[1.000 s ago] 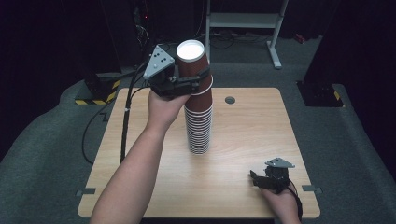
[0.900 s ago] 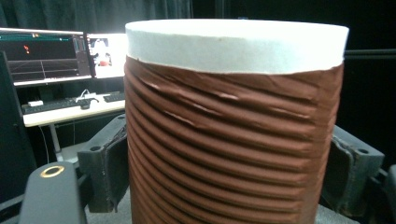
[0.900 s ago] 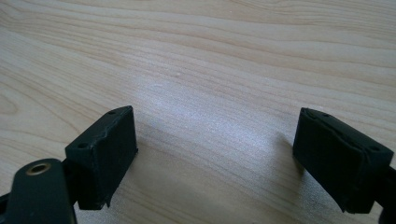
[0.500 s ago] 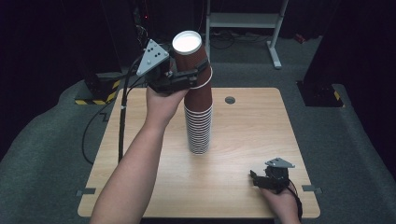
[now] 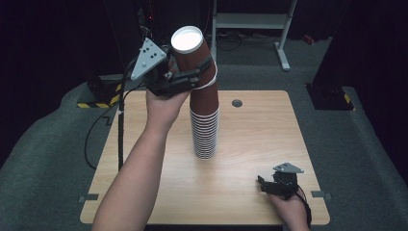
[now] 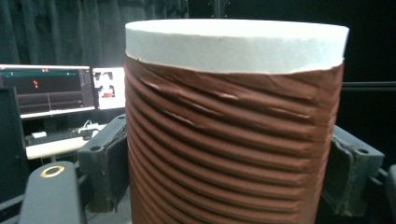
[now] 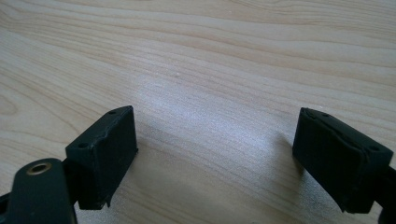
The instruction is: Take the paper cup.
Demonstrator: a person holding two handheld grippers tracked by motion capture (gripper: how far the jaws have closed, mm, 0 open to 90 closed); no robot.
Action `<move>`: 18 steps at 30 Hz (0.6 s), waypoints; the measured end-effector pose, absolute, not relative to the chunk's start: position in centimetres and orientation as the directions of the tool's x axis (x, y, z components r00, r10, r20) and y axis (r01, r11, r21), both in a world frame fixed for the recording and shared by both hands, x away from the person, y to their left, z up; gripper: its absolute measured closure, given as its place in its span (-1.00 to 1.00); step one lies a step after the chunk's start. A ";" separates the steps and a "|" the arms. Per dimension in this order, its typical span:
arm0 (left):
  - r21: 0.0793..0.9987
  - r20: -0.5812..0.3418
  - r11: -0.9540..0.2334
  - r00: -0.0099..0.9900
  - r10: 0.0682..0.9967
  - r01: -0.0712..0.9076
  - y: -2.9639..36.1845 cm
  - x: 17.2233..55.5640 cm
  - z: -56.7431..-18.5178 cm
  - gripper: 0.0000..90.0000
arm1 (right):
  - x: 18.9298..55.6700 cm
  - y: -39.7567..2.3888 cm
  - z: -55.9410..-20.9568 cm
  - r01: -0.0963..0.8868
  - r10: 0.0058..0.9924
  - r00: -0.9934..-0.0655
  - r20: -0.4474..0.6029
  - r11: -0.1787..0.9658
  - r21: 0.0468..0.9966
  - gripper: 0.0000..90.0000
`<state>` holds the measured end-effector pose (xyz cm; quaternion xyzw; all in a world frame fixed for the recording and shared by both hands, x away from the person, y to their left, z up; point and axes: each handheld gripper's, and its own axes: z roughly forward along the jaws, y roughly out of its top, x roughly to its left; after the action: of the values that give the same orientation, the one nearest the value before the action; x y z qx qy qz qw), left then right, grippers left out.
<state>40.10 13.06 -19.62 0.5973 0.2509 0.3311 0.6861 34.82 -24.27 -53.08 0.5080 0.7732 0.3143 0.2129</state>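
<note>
We clamp our left gripper (image 5: 195, 79) on the top cup (image 5: 192, 53), tilted above the cup stack (image 5: 206, 130) mid-table. Our right gripper (image 7: 215, 158) rests unclenched on the table (image 5: 260, 125). Next, we judge, lift that 1 cup fully clear.

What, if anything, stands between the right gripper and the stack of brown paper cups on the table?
Nothing visible does. The right gripper rests open near the table's front right, and only bare wood lies between it and the stack of cups. The left gripper is clamped on the top cup, up high, off that path.
</note>
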 end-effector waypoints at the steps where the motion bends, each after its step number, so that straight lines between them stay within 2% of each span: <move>1: 0.985 0.053 0.067 0.654 0.755 -0.157 13.2 39.9 -19.5 -0.60 | 34.8 -24.3 -53.1 0.652 0.919 -0.393 -0.010 0.287 0.702 -0.70; 18: 0.987 0.018 0.090 0.649 0.760 -0.133 14.7 37.2 -20.4 -0.60 | 34.8 -24.3 -53.1 0.650 0.918 -0.395 -0.013 0.290 0.703 -0.70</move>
<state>37.16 14.68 -20.41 0.5917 0.2651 0.3242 0.6889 34.81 -24.29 -53.08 0.5066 0.7740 0.3141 0.2137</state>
